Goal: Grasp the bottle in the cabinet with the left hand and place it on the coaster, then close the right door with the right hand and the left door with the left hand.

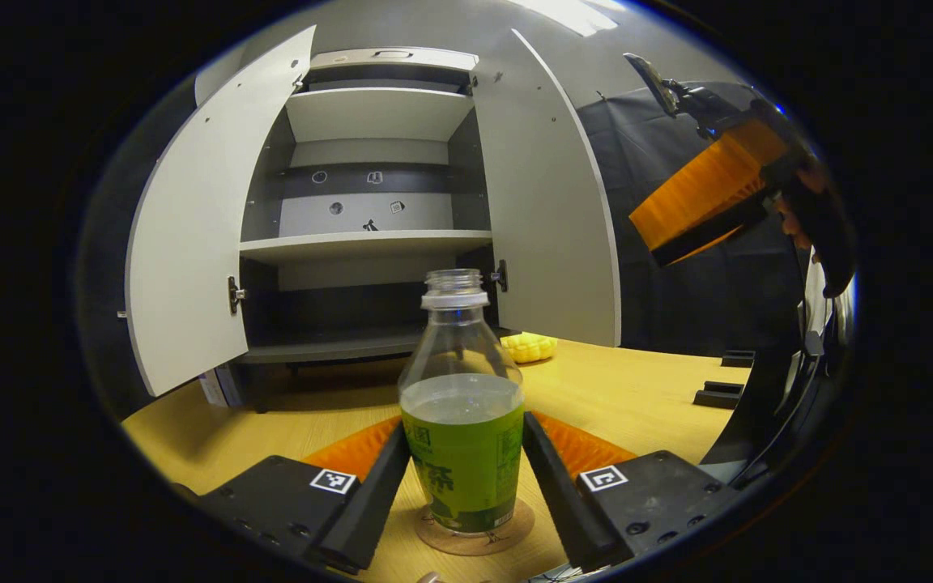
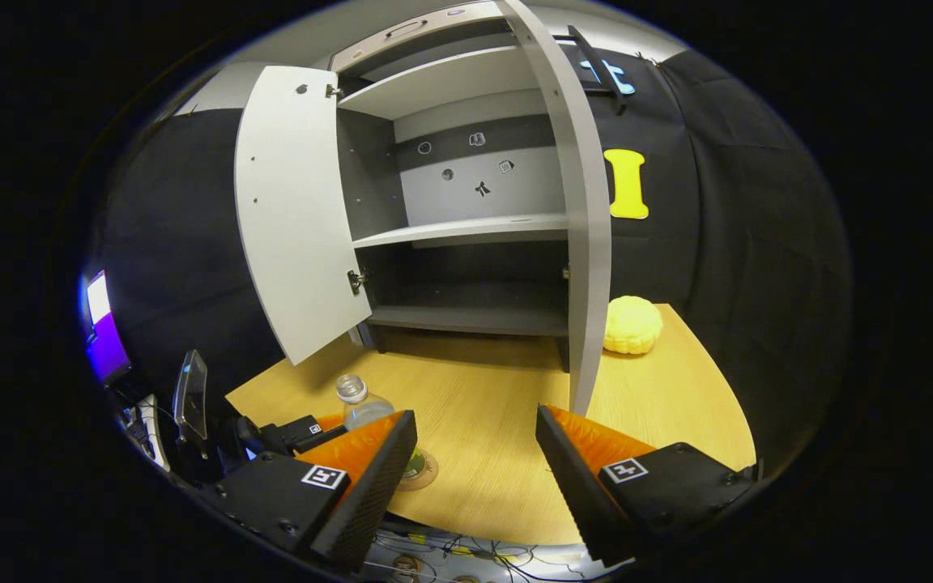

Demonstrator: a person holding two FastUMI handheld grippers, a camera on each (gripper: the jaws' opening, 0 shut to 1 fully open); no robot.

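While L gripper (image 1: 466, 478) flanks bottle (image 1: 462, 421) on coaster (image 1: 475, 538), R gripper (image 2: 475, 453) wide

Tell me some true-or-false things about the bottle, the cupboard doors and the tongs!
1. The bottle stands on the coaster. True.
2. The bottle has a cap on. False: its top is open.
3. Both cabinet doors are shut. False: the left door and right door stand open.
4. The left tongs have a finger on each side of the bottle. True.
5. The right tongs hold the yellow toy. False: they are open and hold nothing.
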